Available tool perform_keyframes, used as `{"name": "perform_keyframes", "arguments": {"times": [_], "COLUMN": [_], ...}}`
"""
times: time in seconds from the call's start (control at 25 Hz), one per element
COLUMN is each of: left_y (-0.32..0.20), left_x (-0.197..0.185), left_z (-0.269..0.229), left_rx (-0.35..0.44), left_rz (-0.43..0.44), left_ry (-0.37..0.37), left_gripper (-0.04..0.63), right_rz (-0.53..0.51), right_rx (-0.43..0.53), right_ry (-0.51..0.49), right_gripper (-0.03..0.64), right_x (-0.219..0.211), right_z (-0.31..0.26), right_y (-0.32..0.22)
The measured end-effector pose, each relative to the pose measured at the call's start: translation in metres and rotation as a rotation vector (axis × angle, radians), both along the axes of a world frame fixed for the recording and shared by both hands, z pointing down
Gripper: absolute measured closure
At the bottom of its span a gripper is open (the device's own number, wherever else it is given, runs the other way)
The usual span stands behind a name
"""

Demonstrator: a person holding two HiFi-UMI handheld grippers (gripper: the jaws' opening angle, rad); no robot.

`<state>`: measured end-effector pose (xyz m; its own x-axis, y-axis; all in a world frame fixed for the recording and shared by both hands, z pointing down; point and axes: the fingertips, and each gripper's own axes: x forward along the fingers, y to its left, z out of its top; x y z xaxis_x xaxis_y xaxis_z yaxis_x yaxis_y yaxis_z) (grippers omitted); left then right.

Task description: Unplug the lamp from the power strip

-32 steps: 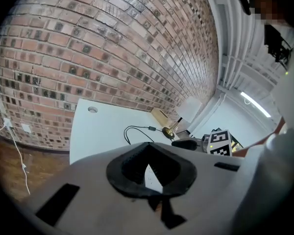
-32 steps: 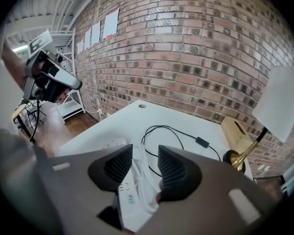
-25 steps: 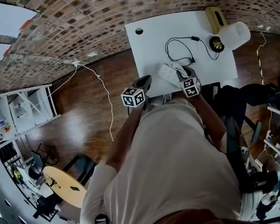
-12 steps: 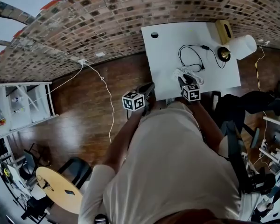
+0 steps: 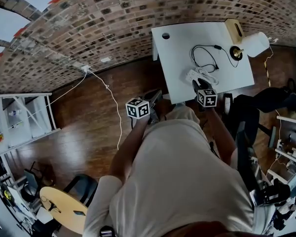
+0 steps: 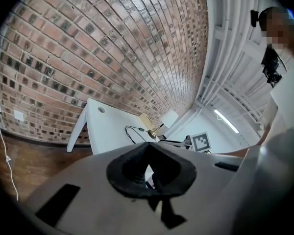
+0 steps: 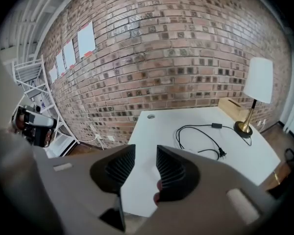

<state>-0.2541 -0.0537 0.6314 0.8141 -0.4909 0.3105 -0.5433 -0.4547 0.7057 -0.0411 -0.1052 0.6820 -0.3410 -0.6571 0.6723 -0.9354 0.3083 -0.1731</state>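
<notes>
A lamp (image 5: 250, 44) with a white shade and brass base stands at the far right of the white table (image 5: 177, 48). Its black cord (image 5: 203, 58) loops over the top, and the plug (image 7: 220, 154) lies loose on the table, in no socket. The white power strip (image 5: 197, 76) lies near the front edge. Just behind the strip at that edge is my right gripper (image 5: 196, 85), open; its jaws have just been closing, with nothing between them (image 7: 146, 151). My left gripper (image 5: 156, 95) hangs off the table's left front corner, over the floor, its jaws (image 6: 148, 145) shut and empty.
A yellow box (image 5: 233, 30) sits by the lamp against the brick wall. A cable hole (image 5: 166, 35) marks the table's far left corner. A white cable (image 5: 106, 90) trails over the wooden floor on the left. A dark chair (image 5: 266, 100) stands to the right.
Both grippers have drawn back from the table toward the person. The right one has come off the power strip to the front edge; the left one has moved out over the floor.
</notes>
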Motion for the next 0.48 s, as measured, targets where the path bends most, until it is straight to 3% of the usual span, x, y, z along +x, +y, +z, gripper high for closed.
{"name": "perform_keyframes", "arguments": {"times": [0.48], "left_y": [0.030], "left_x": [-0.009], "left_z": [0.001], "left_rx": [-0.004], "left_rz": [0.168], "left_ry": [0.018], "left_gripper": [0.592], "right_rz": [0.114], "right_rx": [-0.033], "right_ry": [0.024], "right_gripper": [0.491], "right_x": [0.022], "right_z": [0.008], "right_y": [0.073]}}
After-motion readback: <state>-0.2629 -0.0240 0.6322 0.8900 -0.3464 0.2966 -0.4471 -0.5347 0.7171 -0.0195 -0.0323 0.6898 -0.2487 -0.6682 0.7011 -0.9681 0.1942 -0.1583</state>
